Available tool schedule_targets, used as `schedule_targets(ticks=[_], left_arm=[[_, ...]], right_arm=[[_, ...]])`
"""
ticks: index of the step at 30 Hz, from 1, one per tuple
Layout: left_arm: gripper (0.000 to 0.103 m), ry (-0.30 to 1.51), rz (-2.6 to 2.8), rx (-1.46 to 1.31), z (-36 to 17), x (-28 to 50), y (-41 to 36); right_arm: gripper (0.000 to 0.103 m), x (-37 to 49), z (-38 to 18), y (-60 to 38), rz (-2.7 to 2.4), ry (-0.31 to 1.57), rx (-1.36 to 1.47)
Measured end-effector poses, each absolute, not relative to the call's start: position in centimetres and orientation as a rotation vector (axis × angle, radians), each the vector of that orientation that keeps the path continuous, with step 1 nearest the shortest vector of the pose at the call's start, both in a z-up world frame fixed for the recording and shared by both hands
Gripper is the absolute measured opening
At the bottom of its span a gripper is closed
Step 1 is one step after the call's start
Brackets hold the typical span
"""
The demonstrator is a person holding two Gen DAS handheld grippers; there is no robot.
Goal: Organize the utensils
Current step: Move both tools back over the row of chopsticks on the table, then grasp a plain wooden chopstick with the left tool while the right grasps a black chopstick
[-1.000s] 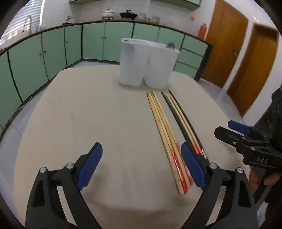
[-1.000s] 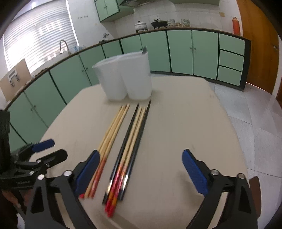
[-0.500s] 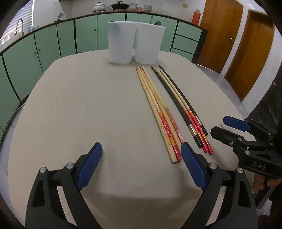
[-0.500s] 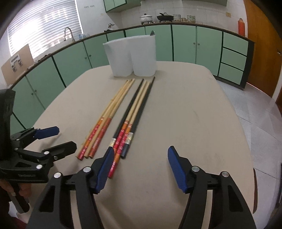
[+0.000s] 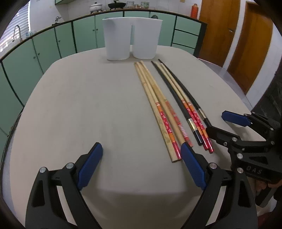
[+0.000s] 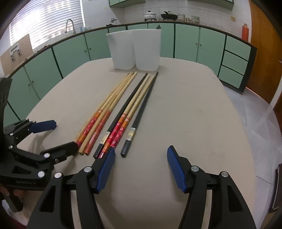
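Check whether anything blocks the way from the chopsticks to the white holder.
Nothing visible does. The chopsticks lie flat with their tips toward the white holder, and only bare table lies between them. Both hand-held grippers are empty.

Seven chopsticks, two white holders

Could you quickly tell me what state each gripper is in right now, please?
Left gripper: open, holding nothing.
Right gripper: open but narrower, holding nothing.

A kitchen: green cabinets, a sink tap, pots on the counter.
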State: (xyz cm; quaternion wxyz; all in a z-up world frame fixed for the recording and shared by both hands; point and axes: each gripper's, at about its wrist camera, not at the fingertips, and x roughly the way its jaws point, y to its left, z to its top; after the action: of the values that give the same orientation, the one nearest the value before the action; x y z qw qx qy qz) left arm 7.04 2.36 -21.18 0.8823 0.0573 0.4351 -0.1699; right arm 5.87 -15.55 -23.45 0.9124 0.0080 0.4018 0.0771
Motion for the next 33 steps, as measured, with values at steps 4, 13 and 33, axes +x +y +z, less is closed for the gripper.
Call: schedule_targets(ticks=[4, 13, 33], left_arm=[[0.088, 0.907, -0.327, 0.122, -21.2, 7.1, 2.8], [0.087, 0.904, -0.325, 0.087, -21.1, 7.0, 2.4], [0.062, 0.89, -0.334, 0.049, -20.5, 6.1, 3.7]], right_arm=[[0.054, 5.9, -23.5, -15.9, 0.149, 0.825, 0.016], [0.048, 5.7, -23.4, -15.9, 0.134, 0.817, 0.028], [0.017, 5.9, -23.6, -15.1, 0.154, 0.806, 0.062]])
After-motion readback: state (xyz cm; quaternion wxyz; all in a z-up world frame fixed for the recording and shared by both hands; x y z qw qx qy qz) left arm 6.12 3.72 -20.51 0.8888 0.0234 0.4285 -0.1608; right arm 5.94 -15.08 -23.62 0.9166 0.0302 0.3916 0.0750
